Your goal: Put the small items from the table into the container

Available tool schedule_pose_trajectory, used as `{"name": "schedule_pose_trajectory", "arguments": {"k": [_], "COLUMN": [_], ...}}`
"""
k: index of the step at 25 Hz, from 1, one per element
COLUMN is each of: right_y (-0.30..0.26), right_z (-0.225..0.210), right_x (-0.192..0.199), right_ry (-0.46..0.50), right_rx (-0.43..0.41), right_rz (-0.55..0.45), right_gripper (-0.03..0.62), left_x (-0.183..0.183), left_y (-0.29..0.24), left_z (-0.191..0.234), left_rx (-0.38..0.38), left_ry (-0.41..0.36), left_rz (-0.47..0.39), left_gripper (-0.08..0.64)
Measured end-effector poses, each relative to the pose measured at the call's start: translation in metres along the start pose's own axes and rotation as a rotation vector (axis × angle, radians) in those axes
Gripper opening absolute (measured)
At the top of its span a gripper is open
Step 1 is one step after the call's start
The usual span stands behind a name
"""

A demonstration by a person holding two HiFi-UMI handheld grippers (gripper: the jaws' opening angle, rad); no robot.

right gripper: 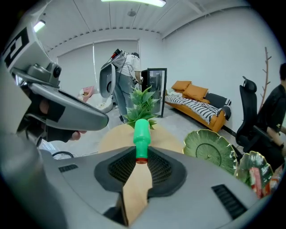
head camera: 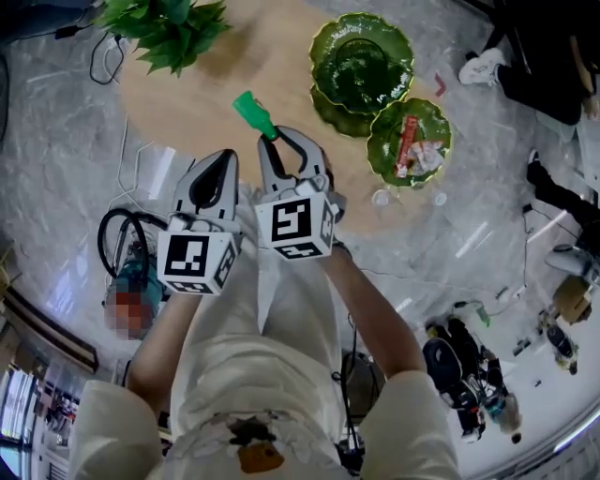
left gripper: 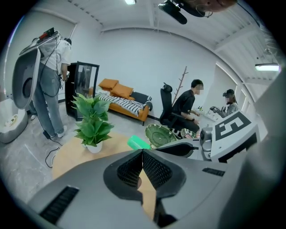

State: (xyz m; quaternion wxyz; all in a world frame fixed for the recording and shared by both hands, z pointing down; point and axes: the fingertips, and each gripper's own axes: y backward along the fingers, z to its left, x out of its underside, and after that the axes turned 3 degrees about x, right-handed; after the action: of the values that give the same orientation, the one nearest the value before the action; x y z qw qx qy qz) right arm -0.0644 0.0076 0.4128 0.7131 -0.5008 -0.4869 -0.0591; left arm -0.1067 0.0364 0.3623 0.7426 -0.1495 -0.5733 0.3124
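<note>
My right tongs (right gripper: 141,162) hold a small green bottle (right gripper: 142,132) above the surface (head camera: 202,94)
They pinch the bottle by its red end, and the rest sticks out past the tips. My left tongs (left gripper: 142,155) are pressed together with nothing in them, just beside the right ones. A green bowl (head camera: 409,105) with snack packs (head camera: 410,141) in it sits near the edge of the round wooden surface, next to bigger green plates (head camera: 361,66). A leafy plant (head camera: 169,28) stands well apart from them
</note>
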Motion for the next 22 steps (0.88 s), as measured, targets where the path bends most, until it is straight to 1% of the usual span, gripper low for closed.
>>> {"name": "schedule_pose_trajectory", "arguments": {"k": [8, 16, 22], "right_y": [0.042, 0.084, 0.113], "right_z": [-0.023, -0.041, -0.057], "right_x": [-0.002, 0.002, 0.012], "right_ry": [-0.03, -0.046, -0.077], "right_rx": [0.055, 0.102, 0.148], "right_rz": [-0.021, -0.035, -0.046], "right_gripper": [0.083, 0.083, 0.083], "left_x": [-0.018, -0.028, -0.031], "left_y": [0.005, 0.016, 0.02], "left_z": [-0.038, -0.074, -0.103], "left_rx": [0.037, 0.065, 0.089], "left_ry": [-0.042, -0.077, -0.1], "left_rz": [-0.014, -0.029, -0.035], "left_gripper": [0.008, 0.009, 0.009]}}
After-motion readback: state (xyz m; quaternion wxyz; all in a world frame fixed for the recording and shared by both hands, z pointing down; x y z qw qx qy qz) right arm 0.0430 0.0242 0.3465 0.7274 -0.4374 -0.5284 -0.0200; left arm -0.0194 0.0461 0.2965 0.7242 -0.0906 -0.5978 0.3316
